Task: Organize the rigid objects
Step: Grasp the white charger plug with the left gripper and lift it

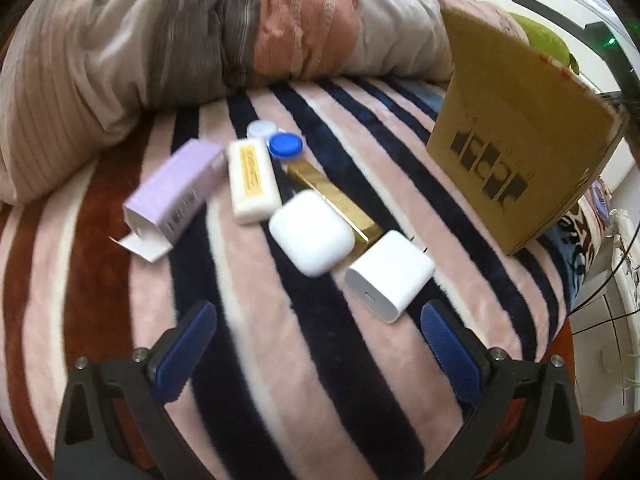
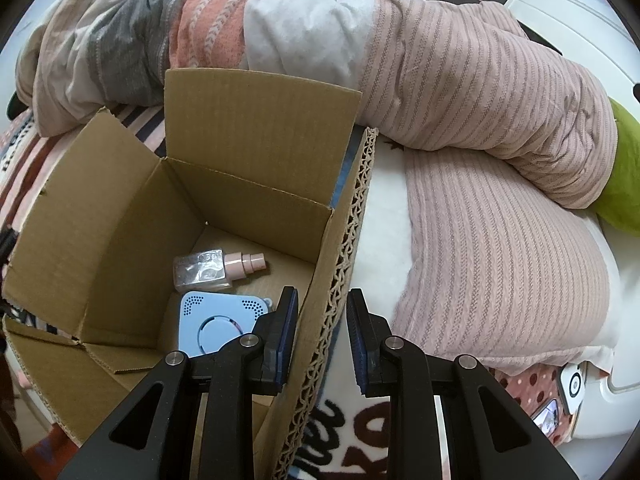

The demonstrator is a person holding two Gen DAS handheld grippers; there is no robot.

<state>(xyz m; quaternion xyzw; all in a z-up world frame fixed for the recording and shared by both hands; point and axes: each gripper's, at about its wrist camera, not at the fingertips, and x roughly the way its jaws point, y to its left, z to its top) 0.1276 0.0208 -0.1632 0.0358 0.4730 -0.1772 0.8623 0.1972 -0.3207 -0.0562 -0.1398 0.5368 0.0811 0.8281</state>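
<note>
Left tongs [image 1: 316, 340]: spread wide and empty, hanging over the striped blanket [image 1: 280, 380] just short of the small things, wide enough to take one in
Right tongs [image 2: 322, 344]: astride the right wall of the cardboard box [image 2: 340, 248], one finger inside and one outside; a gap shows at each pad, so not clamped, likely there to steady the box for loading
Things to sort: clustered on the bed left of the box; white charger [image 1: 390, 274] nearest the left tongs, white earbud case [image 1: 312, 232] touching a gold bar [image 1: 332, 200], then a white eraser [image 1: 252, 180], a lilac carton [image 1: 176, 188] with its flap open, and a blue-capped lens case [image 1: 276, 140] farthest off
Already boxed: glass bottle [image 2: 216, 268] and pale blue device [image 2: 216, 324] lie on the box floor
Judgement: charger seems the easiest next pick, being closest and clear of the others
</note>
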